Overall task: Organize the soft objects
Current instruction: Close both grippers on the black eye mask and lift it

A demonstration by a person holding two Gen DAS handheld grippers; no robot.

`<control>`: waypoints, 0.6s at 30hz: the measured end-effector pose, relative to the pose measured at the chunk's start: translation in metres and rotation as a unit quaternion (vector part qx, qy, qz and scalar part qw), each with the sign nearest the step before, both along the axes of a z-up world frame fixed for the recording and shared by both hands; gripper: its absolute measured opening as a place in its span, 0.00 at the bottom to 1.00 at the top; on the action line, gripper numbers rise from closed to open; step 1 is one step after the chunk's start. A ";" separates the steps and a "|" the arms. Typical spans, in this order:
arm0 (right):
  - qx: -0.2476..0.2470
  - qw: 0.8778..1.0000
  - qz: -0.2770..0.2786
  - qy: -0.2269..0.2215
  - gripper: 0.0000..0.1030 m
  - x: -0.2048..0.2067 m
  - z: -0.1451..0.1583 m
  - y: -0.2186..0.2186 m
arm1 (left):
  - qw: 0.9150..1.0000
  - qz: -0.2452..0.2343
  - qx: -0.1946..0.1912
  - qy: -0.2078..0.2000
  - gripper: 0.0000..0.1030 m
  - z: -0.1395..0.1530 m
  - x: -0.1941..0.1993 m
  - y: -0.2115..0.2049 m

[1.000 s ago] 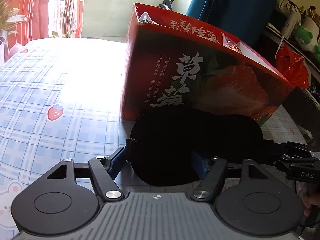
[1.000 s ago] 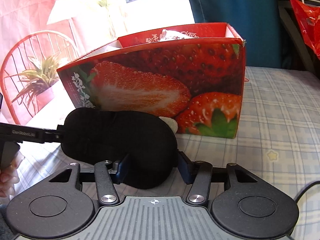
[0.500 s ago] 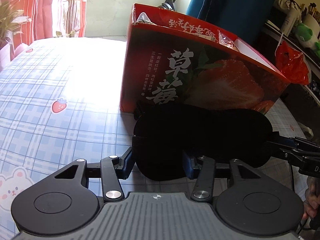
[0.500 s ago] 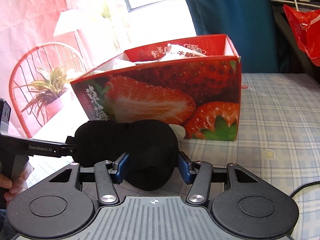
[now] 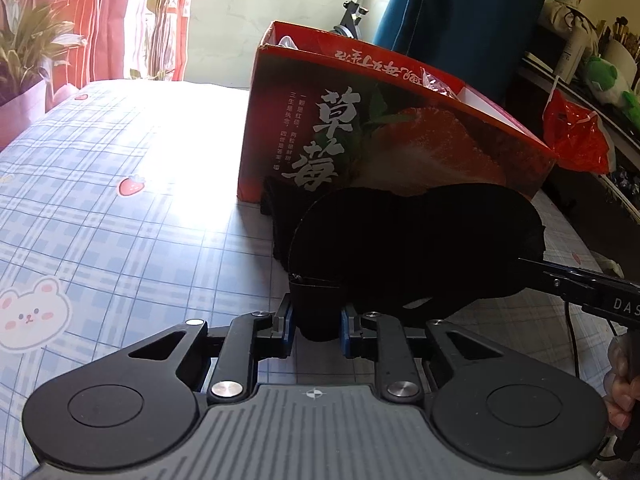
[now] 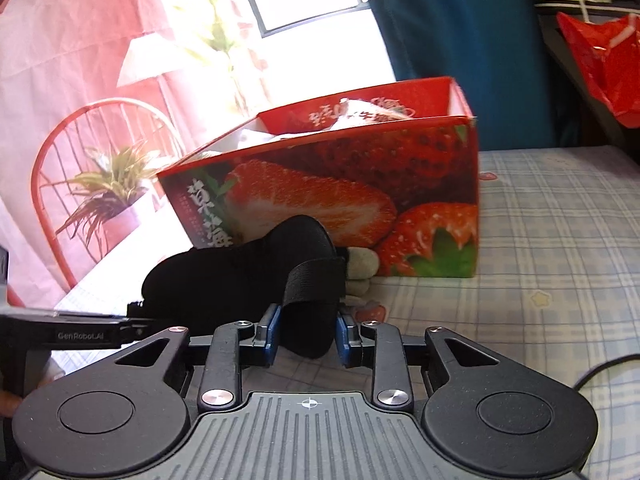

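Both my tongs are clamped on the black sleep mask [image 5: 412, 248], one at each end: the left tongs [image 5: 316, 320] pinch the end by the strap, the right tongs [image 6: 306, 330] pinch the other end, with the elastic band [image 6: 314, 284] looped over just ahead of the pads. A second ago the jaws stood wider around a flat, spread mask; now both pairs have narrowed and the fabric is bunched, the two ends drawn nearer each other. I read that as the mask being folded in half in the air, just in front of the strawberry box [image 5: 384, 136], so it should be about ready to lift over the rim; not yet in. The mask hangs above the checked tablecloth [image 5: 120, 184], close to the box's front face, whether touching it I cannot tell. Left view shows the other tool coming in from the right edge, a red plastic bag [image 5: 576, 136] beyond the box, and more dark cloth [image 5: 276, 208] at the box's foot. Right view alone shows pale soft things [image 6: 362, 268] lying against the box base behind the mask, likely next to sort, plus white wrappers [image 6: 352, 116] already inside the box.
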State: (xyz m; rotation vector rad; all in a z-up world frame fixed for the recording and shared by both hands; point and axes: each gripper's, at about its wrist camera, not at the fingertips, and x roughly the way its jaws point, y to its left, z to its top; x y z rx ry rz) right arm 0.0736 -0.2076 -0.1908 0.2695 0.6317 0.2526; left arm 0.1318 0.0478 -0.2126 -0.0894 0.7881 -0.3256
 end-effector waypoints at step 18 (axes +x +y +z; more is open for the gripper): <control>-0.013 0.999 -0.020 -0.034 0.50 0.027 0.005 -0.011 | 1.000 0.005 0.018 0.001 0.22 -0.010 -0.001 0.001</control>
